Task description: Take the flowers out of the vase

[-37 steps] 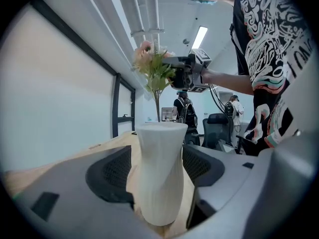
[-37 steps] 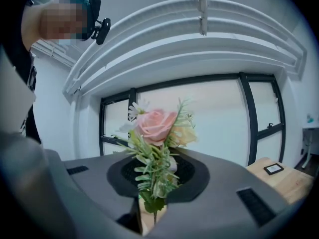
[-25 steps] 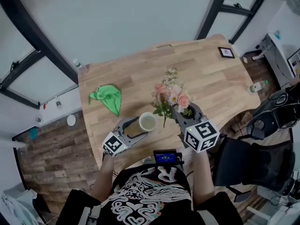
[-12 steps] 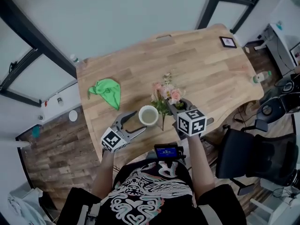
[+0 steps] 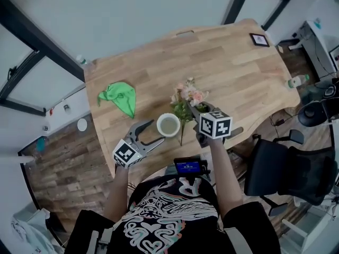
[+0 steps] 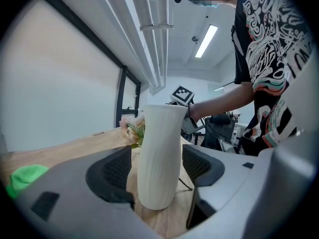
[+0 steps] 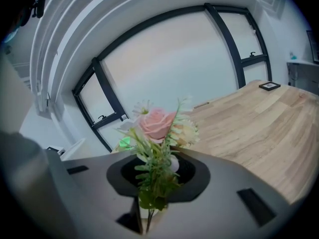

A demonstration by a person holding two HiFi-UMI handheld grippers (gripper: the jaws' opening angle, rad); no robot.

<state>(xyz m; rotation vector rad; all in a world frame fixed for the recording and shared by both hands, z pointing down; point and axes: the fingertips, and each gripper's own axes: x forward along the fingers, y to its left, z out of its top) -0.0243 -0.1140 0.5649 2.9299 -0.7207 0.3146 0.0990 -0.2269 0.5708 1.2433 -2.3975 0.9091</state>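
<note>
Our right tongs (image 5: pixel 194 112) are clamped on the flowers (image 7: pixel 157 126), low on the stems. The bunch is out of the vase (image 6: pixel 158 153), just beside the left tongs' tips, with stem ends hanging below the right tongs toward the table (image 5: pixel 238 73). The left tongs (image 5: pixel 155 132) stand apart around the vase, with a gap showing at 1 pad, so nothing pins it. We judge 2 risks. The blooms or right tongs could brush the tall, narrow-footed vase and tip it. The thin stems could also slide through the jaws if the bunch swings.
</note>
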